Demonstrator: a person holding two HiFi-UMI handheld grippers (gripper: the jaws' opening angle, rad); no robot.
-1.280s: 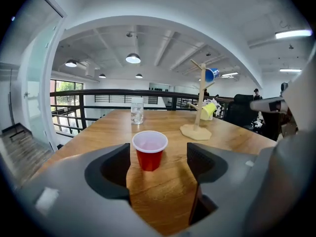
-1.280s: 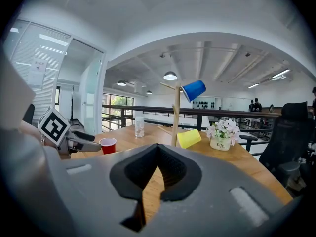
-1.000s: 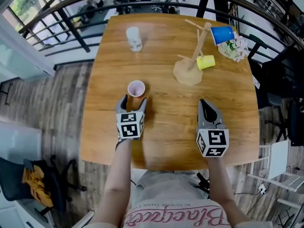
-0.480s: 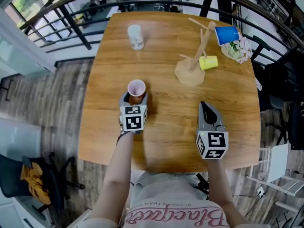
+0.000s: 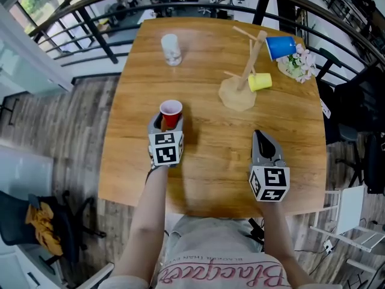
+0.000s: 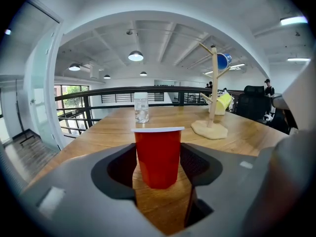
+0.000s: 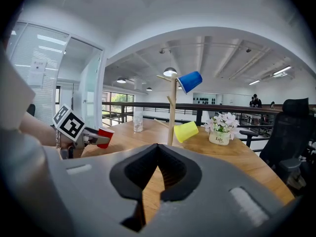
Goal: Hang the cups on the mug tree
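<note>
A red cup stands between the jaws of my left gripper at the table's left middle. The jaws are closing and their pads touch both sides of the cup. The right gripper view shows this cup tilted in the grip. My right gripper is shut and empty, low over the table's front right. The wooden mug tree stands at the back right, with a blue cup on an upper peg and a yellow cup on a lower one.
A clear glass stands at the back left of the wooden table. A small pot of flowers sits beside the mug tree at the right edge. Railings and a drop lie beyond the far edge.
The left gripper's jaws have narrowed around the red cup and moved forward onto it; the cup now shows its red inside, tilted. The right gripper has stayed in place.
</note>
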